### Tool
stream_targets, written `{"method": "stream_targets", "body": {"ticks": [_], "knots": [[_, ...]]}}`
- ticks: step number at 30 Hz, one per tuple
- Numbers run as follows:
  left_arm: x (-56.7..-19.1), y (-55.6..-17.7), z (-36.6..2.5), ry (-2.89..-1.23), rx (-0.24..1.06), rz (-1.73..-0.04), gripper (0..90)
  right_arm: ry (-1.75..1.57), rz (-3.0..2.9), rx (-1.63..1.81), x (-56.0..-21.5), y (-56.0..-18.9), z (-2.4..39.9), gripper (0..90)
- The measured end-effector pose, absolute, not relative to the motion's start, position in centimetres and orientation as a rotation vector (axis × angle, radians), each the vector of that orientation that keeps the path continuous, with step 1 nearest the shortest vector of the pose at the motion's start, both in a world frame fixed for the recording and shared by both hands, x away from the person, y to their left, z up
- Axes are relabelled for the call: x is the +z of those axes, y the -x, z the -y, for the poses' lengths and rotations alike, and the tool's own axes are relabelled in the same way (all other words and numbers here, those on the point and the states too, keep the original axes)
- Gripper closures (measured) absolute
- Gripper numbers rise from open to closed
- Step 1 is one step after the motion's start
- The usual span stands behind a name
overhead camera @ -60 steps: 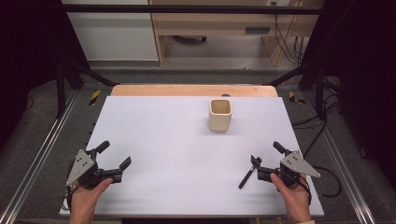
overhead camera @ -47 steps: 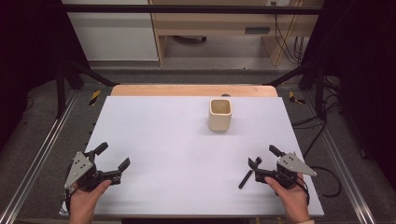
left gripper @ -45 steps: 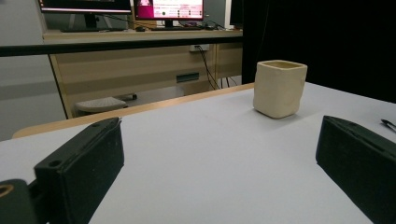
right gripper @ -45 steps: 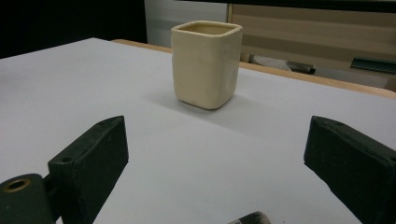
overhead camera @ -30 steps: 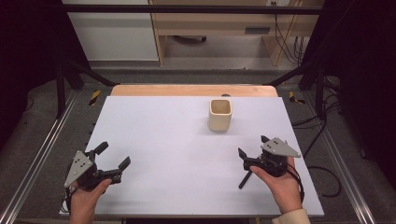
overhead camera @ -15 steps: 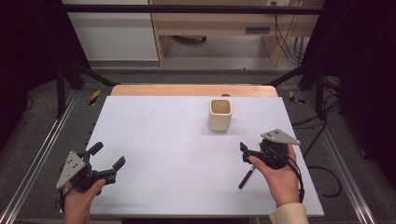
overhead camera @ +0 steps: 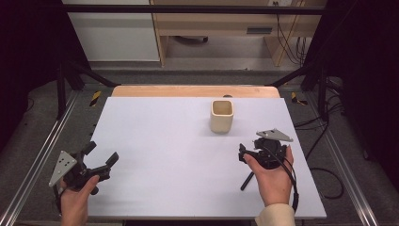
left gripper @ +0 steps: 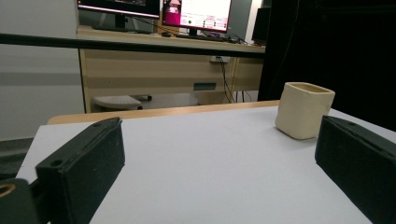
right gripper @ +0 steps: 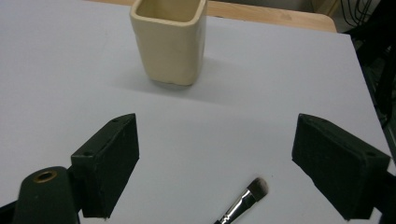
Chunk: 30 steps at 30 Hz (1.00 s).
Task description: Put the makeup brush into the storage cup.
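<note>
The slim black-handled makeup brush [right gripper: 243, 201] lies flat on the white worktop [overhead camera: 179, 141], directly under the right claw [right gripper: 229, 163], whose jaws stand wide with nothing held. Ahead of that claw stands the cream square ceramic cup [right gripper: 169, 39]. Likely step: closing in to grasp the brush; next needs lowering and pinching the handle. The left claw [overhead camera: 101, 157] hovers wide apart, idle. The brush handle is cut off.

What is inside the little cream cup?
The cream cup looks empty near its top: only bare inner walls show. Its bottom is hidden by the rim, so something small lying there could not be seen.
</note>
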<state>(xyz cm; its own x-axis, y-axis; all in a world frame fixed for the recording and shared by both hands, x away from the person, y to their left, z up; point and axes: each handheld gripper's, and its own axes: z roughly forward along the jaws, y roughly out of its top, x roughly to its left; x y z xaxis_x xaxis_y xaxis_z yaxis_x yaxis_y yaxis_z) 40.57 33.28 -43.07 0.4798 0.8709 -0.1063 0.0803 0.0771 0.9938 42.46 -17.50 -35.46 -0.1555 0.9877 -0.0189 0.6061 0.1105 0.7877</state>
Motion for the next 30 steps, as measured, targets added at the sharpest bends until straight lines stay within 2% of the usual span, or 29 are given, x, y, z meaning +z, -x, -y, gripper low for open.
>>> {"method": "stream_targets", "body": {"ticks": [9,16,30], "knots": [[-42.9,-40.6,-32.6,-1.418,0.742,-0.870,0.8,-1.643,-1.787,0.832,-35.8,-43.0,18.1,15.7],[-42.8,-40.5,-31.1,-1.508,0.762,-0.793,0.8,-1.697,-1.774,0.827,-36.8,-43.1,18.1,15.7],[-43.0,-40.6,-31.2,-1.510,0.741,-0.796,0.7,-1.778,-1.780,0.788,-39.3,-43.4,17.5,18.4]]}}
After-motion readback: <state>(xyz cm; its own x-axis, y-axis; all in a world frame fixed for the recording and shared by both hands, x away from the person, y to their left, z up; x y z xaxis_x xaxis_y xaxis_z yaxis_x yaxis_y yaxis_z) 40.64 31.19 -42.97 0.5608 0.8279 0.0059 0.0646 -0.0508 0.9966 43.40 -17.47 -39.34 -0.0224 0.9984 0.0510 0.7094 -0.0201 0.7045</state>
